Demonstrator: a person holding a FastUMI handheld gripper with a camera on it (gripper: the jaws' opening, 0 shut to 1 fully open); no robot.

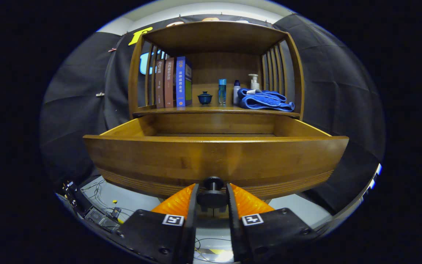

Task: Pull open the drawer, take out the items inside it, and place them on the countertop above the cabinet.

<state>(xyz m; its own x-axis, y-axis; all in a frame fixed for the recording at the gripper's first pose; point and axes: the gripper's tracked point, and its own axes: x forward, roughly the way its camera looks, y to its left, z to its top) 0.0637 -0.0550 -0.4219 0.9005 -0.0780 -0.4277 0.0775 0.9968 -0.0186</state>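
Tongs (213, 196) clenched on black knob (213, 183), one finger each side. Drawer (214, 161) pulled out toward tongs, long axis crosswise. On bench (214, 110) above: three books (173, 81), one cup (204, 98), three bottles (236, 91), one blue towel (266, 101).

Three books (173, 82), three bottles (222, 91), one teacup (204, 98), one towel (266, 100).

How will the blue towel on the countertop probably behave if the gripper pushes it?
The blue towel lies loosely folded, so it probably is floppy and would bunch rather than slide whole. It touches the pump bottle, which might tip. The gripper is now shut on the drawer knob.
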